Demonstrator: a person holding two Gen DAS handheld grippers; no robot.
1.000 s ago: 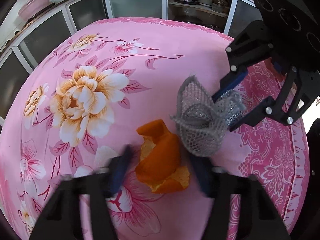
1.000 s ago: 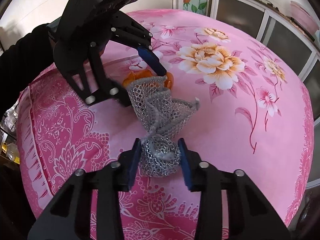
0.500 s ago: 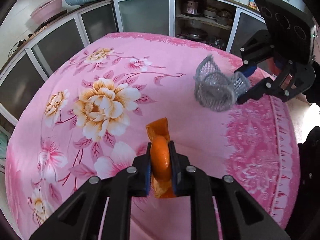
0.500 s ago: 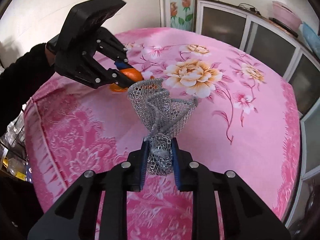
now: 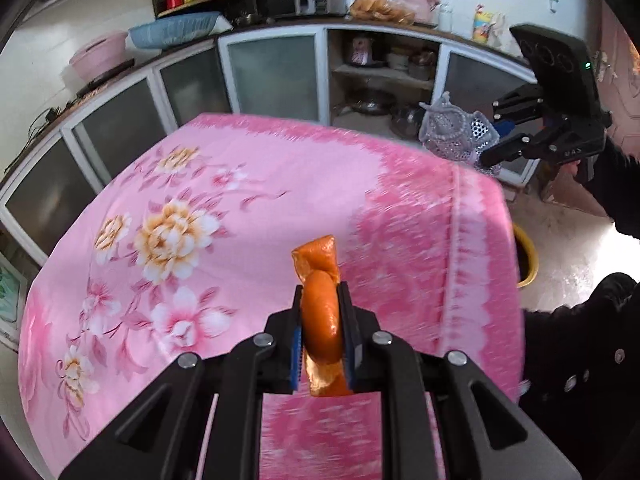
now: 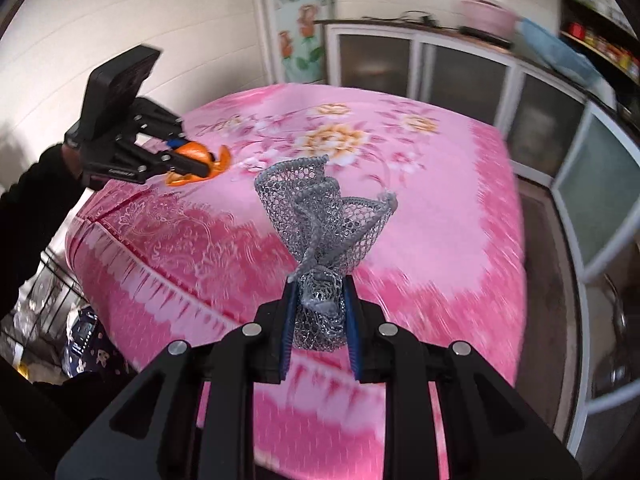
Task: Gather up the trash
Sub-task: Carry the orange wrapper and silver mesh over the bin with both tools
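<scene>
- The left tool (image 5: 322,332) is closed on the peel (image 5: 320,312), an orange piece of fruit skin. The peel sits between its pads and one curled end sticks out past the tips.
- The right tool (image 6: 318,312) is closed on the net (image 6: 324,216), a grey mesh sleeve. The pinched part is bunched between its pads and the rest fans open beyond the tips.
- Both things hang in the air above the pink worktop (image 5: 240,184), not touching it.
- The peel looks light, bendy and maybe a little slick on its outer skin. I think the thick middle, where the pads are now, is the safe place to hold.
- The net looks very light, soft and springy. It crushes easily, so a hold on the gathered waist seems best; the loose flaring edge would probably slip out or snag.
- Neither thing seems fragile.
</scene>
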